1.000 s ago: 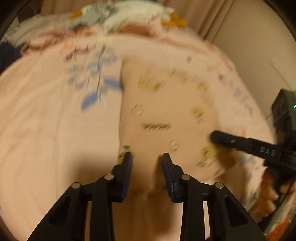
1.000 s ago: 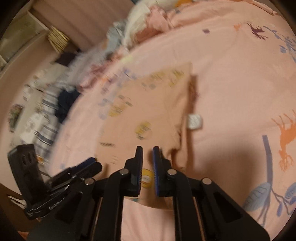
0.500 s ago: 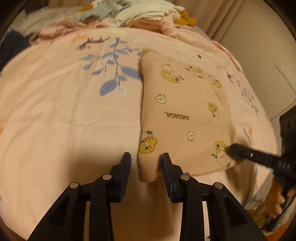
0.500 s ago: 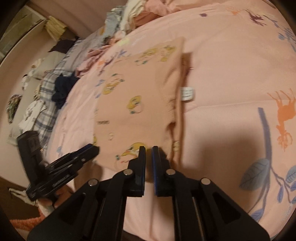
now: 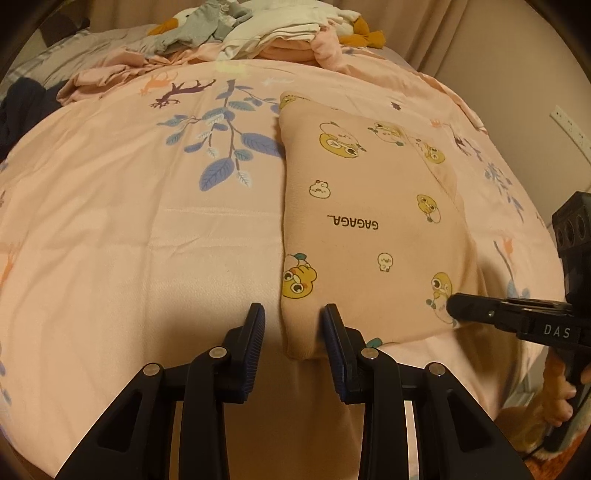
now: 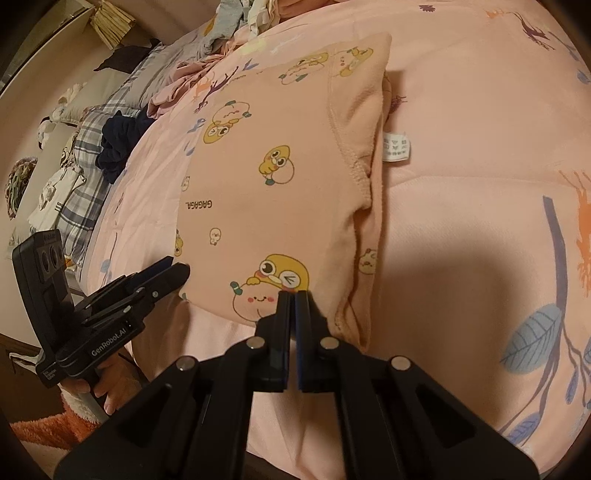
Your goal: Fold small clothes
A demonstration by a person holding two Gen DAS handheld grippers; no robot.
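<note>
Where the peach sheet [image 5: 110, 258] drops over the near bed edge, the folded garment [image 5: 369, 229] is laid flat, a soft rectangular knit printed with cartoon ducks. Its near left corner is straddled by the spread fingers of the left gripper [image 5: 293, 325]. The near right hem is pinched by the closed right gripper [image 6: 293, 295]. A white care label [image 6: 397, 147] is shown only by the right wrist view. A crumpled clothes pile [image 5: 266, 33] is seen farthest away.

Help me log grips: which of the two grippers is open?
The left gripper: its fingers stand apart around the folded garment's near corner. The right gripper is shut on the hem.
</note>
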